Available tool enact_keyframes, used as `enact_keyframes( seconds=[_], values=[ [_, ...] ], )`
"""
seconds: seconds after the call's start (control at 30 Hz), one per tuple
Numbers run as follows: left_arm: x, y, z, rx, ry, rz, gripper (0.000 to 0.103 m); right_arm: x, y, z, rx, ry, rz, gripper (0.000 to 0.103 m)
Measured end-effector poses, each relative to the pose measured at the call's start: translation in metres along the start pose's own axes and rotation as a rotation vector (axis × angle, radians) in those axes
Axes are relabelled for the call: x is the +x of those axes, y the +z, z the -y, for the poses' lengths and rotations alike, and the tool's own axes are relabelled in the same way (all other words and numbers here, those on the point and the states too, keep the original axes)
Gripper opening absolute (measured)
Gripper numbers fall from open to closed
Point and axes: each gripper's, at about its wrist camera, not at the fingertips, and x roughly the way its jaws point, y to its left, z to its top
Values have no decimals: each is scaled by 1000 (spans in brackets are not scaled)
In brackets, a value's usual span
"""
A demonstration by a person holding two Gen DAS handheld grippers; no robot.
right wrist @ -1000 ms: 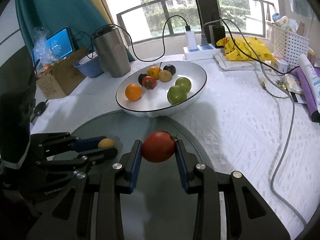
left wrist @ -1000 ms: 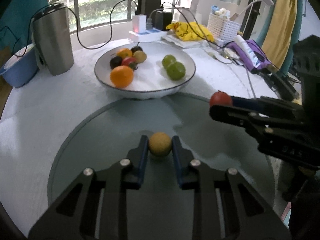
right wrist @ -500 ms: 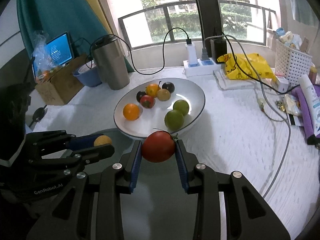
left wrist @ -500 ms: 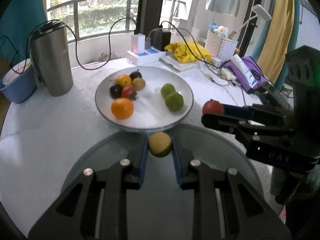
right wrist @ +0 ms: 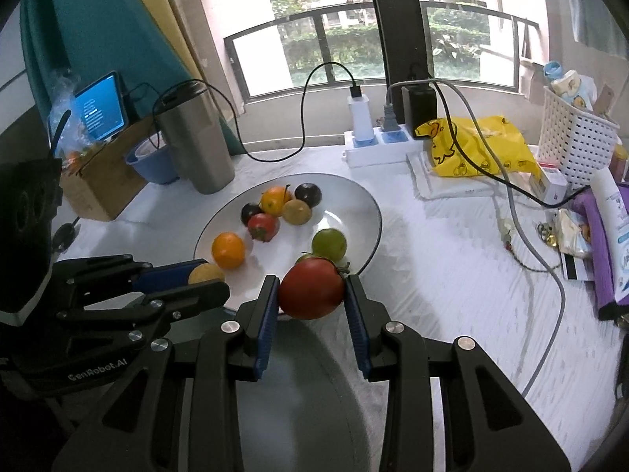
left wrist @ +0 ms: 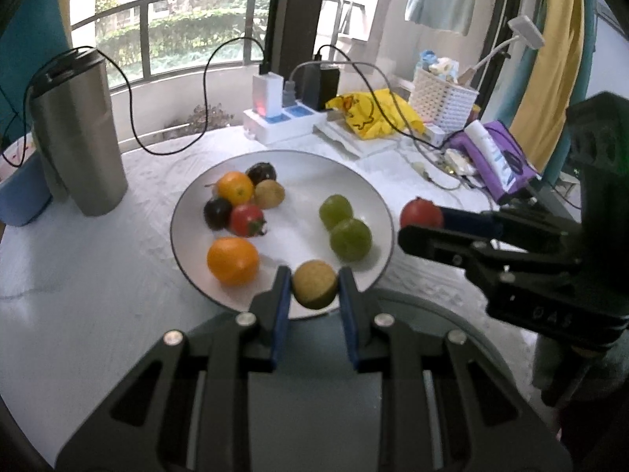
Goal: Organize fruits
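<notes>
Evidently both carry fruit to join its kind: the left gripper (left wrist: 314, 289) pinches a small round yellow-brown fruit (left wrist: 314, 283) over the near rim of the wide white plate (left wrist: 377, 200), while the right gripper (right wrist: 312, 295) clamps a red tomato (right wrist: 312, 293) near two green fruits (left wrist: 346, 228).

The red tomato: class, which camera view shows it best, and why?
The right wrist view: the red tomato sits large and central between the right gripper pads. The left wrist view shows it small, part hidden behind that gripper's fingers.
</notes>
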Motion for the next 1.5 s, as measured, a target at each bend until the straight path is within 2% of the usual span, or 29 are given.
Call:
enact_keyframes(
  seconds=[0.3,0.53,0.93,1.27,1.33,1.37,1.4,1.5],
  values=[
    [20,5,-11,-25,-13,-36,25,20,16,4,-7,-1,-9,36],
    [23,4,-21,-62,-13,-48,26,33,20,-7,-36,25,-26,36],
    [2,0,-34,-87,15,-13,28,45,9,-27,-66,65,-71,36],
    [-13,-11,-49,-120,64,-5,31,50,3,-40,-89,40,-87,36],
    [-15,-12,-50,-121,83,-3,32,51,3,-42,-92,33,-90,36],
    [-17,-13,-52,-126,86,-1,37,50,2,-43,-90,29,-90,36],
    [-20,-14,-54,-132,85,4,48,49,2,-44,-87,28,-89,36],
    [-28,-15,-56,-140,84,19,50,43,2,-47,-86,26,-80,36]
  ],
)
